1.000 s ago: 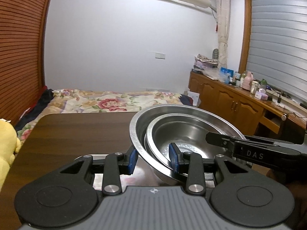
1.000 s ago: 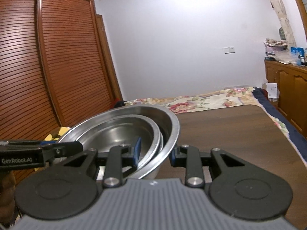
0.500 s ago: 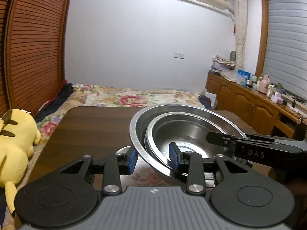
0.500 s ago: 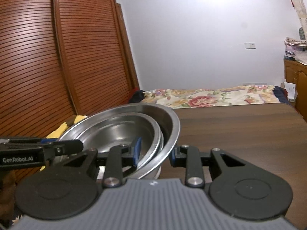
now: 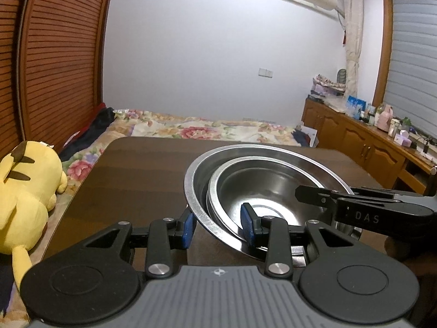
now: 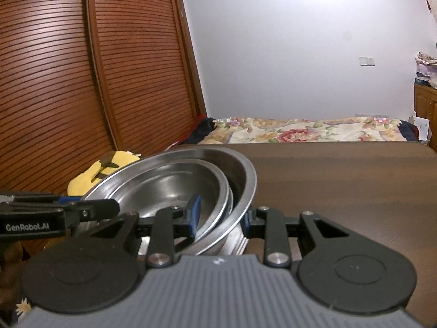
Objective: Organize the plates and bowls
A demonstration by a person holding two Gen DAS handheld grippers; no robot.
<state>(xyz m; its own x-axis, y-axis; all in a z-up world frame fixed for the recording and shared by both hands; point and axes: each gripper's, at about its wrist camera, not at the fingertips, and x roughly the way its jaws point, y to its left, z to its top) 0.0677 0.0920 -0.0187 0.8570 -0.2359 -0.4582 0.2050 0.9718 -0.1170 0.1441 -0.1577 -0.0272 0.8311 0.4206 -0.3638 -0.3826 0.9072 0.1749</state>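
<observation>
A stack of nested steel bowls is held between both grippers above the dark wooden table (image 5: 136, 169). The outer bowl (image 5: 195, 183) holds a smaller bowl (image 5: 262, 191) inside it. My left gripper (image 5: 218, 227) is shut on the stack's near rim, one blue pad outside and one inside. From the right, my right gripper (image 5: 299, 191) reaches over the opposite rim. In the right wrist view, the right gripper (image 6: 221, 217) clamps the rims of the outer bowl (image 6: 245, 175) and the inner bowl (image 6: 169, 186). The left gripper (image 6: 114, 209) shows at the left edge.
A yellow plush toy (image 5: 27, 191) lies on the bed beside the table's left edge. The floral bedcover (image 5: 204, 128) lies beyond the table. Slatted wardrobe doors (image 6: 68, 82) stand on the left, and a wooden cabinet (image 5: 355, 142) with small items runs along the right wall.
Both grippers and the bowls have swung left together: the room has slid right in both views and the plush toy has come into sight. The grip on the rims is unchanged.
</observation>
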